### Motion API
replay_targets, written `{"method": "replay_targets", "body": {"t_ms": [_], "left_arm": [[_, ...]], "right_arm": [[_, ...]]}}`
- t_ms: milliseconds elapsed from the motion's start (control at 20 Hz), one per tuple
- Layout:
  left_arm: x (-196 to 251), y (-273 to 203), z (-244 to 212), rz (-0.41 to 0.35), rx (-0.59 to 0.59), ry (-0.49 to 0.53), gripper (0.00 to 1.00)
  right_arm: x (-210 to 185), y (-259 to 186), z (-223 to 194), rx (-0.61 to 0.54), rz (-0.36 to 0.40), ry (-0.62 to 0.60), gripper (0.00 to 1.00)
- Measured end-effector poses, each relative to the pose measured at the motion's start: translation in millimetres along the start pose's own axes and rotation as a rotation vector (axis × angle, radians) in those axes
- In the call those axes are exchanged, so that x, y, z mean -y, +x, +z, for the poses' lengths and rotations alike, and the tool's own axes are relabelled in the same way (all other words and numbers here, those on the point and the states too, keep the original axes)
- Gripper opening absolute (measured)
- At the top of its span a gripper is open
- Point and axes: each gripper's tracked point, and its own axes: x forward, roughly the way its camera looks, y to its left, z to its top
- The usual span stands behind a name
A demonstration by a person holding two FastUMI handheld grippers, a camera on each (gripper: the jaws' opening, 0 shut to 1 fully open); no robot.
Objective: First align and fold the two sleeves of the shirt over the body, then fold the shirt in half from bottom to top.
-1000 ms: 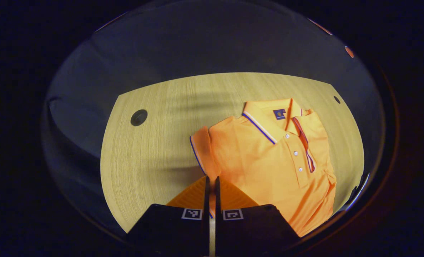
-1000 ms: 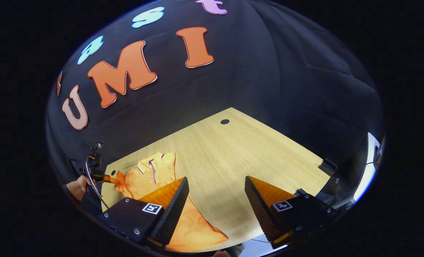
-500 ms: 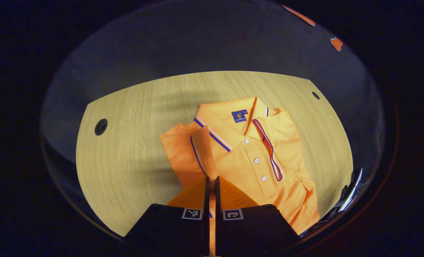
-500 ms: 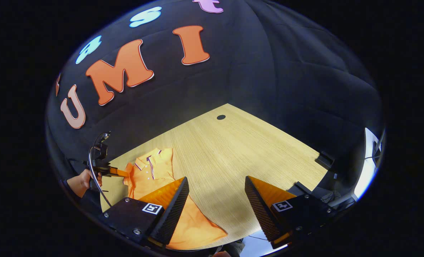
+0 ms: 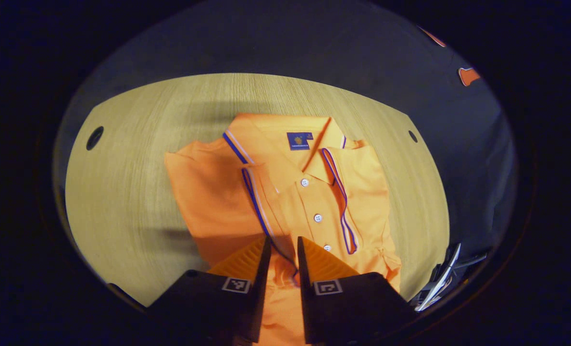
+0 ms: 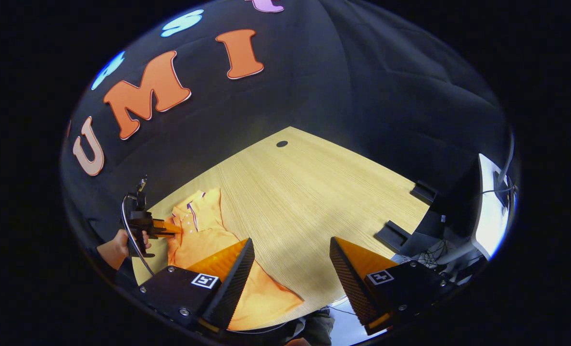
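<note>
An orange polo shirt (image 5: 285, 192) lies on the wooden table (image 5: 122, 192), collar at the far side, buttons facing up. One sleeve (image 5: 254, 202) with a blue-trimmed cuff is folded across the chest, just left of the button strip. In the left gripper view, the left gripper (image 5: 281, 254) sits low over the near part of the shirt with its fingers a little apart; the cuff's edge runs down into the gap, though I cannot tell whether it touches either finger. In the right gripper view, the right gripper (image 6: 291, 262) is spread wide and holds nothing, above the table's near edge, with the shirt's hem under its left finger (image 6: 228, 274). Farther left, a hand (image 6: 117, 245) holds the other gripper at the shirt.
</note>
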Motion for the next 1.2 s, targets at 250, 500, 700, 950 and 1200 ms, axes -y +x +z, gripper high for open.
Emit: {"method": "replay_targets", "body": {"t_ms": [250, 500, 700, 950, 1200], "left_arm": [[3.7, -22.1, -16.2, 0.016, 0.040, 0.050, 0.86], [3.3, -73.9, -25.7, 0.062, 0.166, 0.023, 0.96], [17.8, -137.2, -18.4, 0.034, 0.462, 0.071, 0.96], [9.0, -180.5, -68.8, 0.176, 0.540, 0.157, 0.96], [-0.3, -187.3, -136.1, 0.255, 0.501, 0.137, 0.96]], "right_arm": [[-21.9, 20.3, 2.7, -0.021, 0.067, -0.060, 0.96], [-42.1, 38.8, 9.3, -0.037, 0.157, -0.189, 0.96], [-54.2, 50.5, 1.3, -0.069, 0.224, -0.264, 0.96], [-56.8, 58.5, -13.1, -0.108, 0.288, -0.327, 0.96], [-50.6, 61.4, -35.7, -0.147, 0.321, -0.401, 0.96]]}}
